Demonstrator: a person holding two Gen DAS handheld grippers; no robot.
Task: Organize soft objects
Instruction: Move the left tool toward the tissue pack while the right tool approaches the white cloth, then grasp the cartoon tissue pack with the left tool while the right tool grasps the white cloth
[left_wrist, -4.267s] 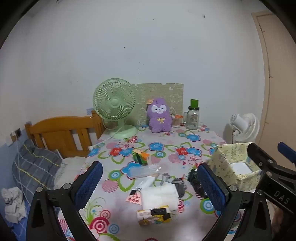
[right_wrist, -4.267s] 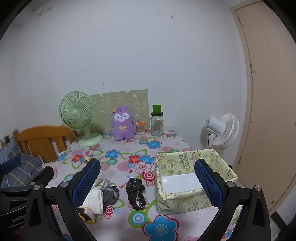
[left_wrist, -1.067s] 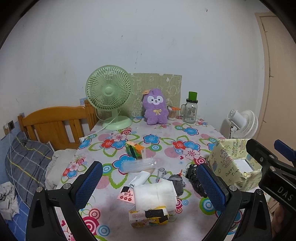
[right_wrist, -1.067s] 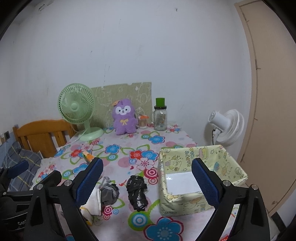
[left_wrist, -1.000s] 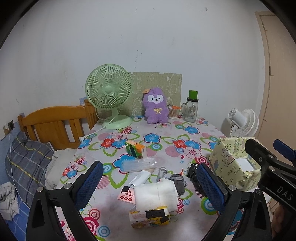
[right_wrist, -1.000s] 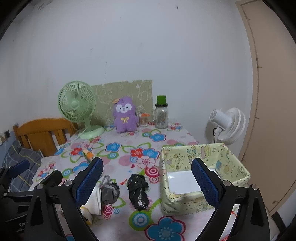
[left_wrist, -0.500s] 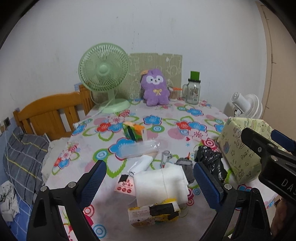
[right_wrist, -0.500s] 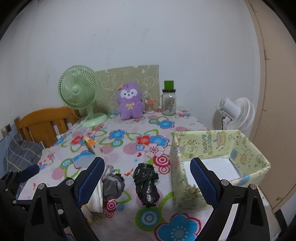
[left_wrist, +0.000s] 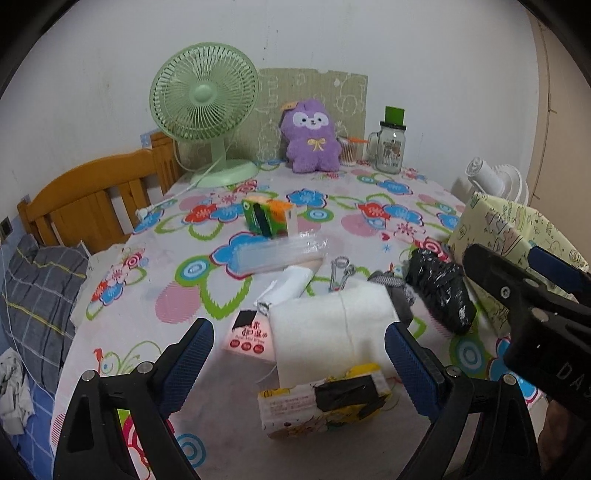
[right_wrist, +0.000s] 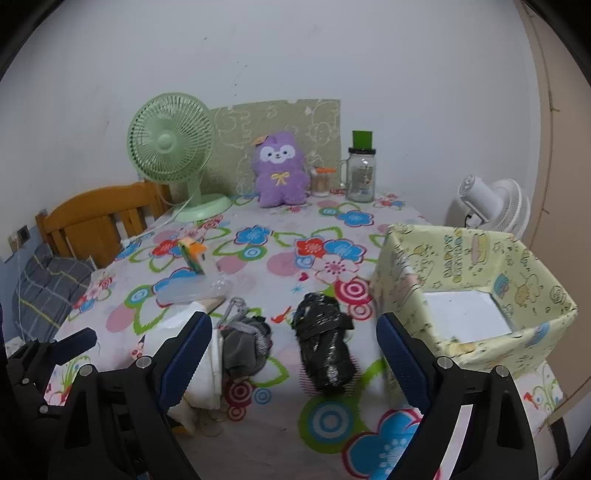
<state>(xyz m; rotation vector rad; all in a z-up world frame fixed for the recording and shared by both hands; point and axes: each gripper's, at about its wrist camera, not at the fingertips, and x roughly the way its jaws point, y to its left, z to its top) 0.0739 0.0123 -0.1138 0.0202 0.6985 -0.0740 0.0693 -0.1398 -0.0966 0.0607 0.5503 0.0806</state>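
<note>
Already lined up: 2 grippers over the soft things

Both are spread wide and empty. Left gripper (left_wrist: 297, 354) frames the white cloth (left_wrist: 332, 325) at lower centre; right gripper (right_wrist: 293, 345) brackets the grey sock (right_wrist: 245, 343) and black bag (right_wrist: 325, 349), likely bound for the box (right_wrist: 476, 258) at right on the worktop (right_wrist: 280, 266).

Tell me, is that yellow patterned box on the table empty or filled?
Empty, as far as shows. The yellow patterned box is open on top, and the right wrist view sees only its bare white bottom; the near corner inside is hidden by the wall.
</note>
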